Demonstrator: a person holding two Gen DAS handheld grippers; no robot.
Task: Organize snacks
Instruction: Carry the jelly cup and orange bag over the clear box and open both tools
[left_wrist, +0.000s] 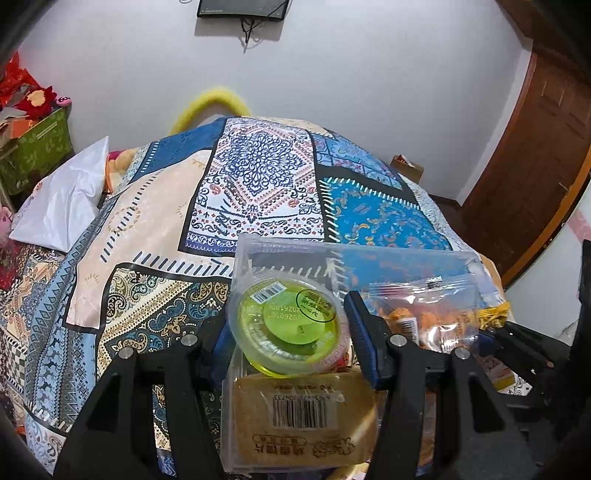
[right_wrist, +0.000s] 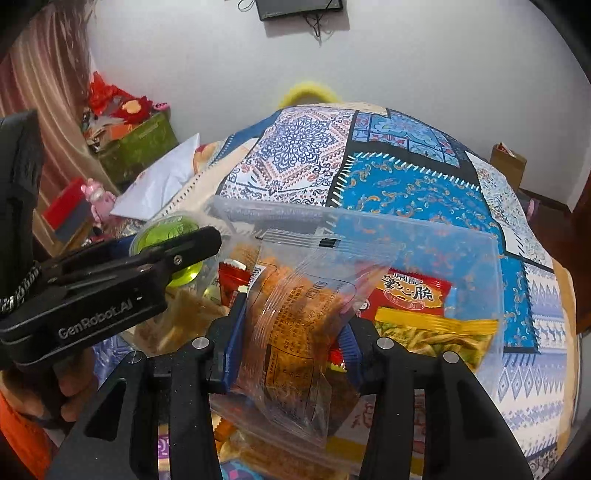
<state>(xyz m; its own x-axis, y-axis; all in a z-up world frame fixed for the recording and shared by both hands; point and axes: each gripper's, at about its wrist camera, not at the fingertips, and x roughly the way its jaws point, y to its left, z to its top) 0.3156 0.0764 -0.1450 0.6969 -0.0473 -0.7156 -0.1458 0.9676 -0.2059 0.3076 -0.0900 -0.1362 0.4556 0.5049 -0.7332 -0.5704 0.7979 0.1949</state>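
Observation:
My left gripper (left_wrist: 288, 332) is shut on a green jelly cup (left_wrist: 288, 325) and holds it over a clear plastic box (left_wrist: 280, 247) on the patterned bed. A brown snack packet (left_wrist: 299, 421) lies in the box under the cup. My right gripper (right_wrist: 288, 339) is shut on a clear packet of orange snacks (right_wrist: 295, 317) and holds it above the same box (right_wrist: 461, 236). The packet also shows in the left wrist view (left_wrist: 424, 314). The left gripper (right_wrist: 110, 280) with the green cup (right_wrist: 166, 236) shows at the left of the right wrist view.
A red packet (right_wrist: 410, 295) and a yellow-green packet (right_wrist: 436, 332) lie in the box. A patchwork quilt (left_wrist: 258, 173) covers the bed. A white bag (left_wrist: 62, 206) lies at its left. A green storage box (left_wrist: 33, 147) and a wooden door (left_wrist: 535, 147) flank the bed.

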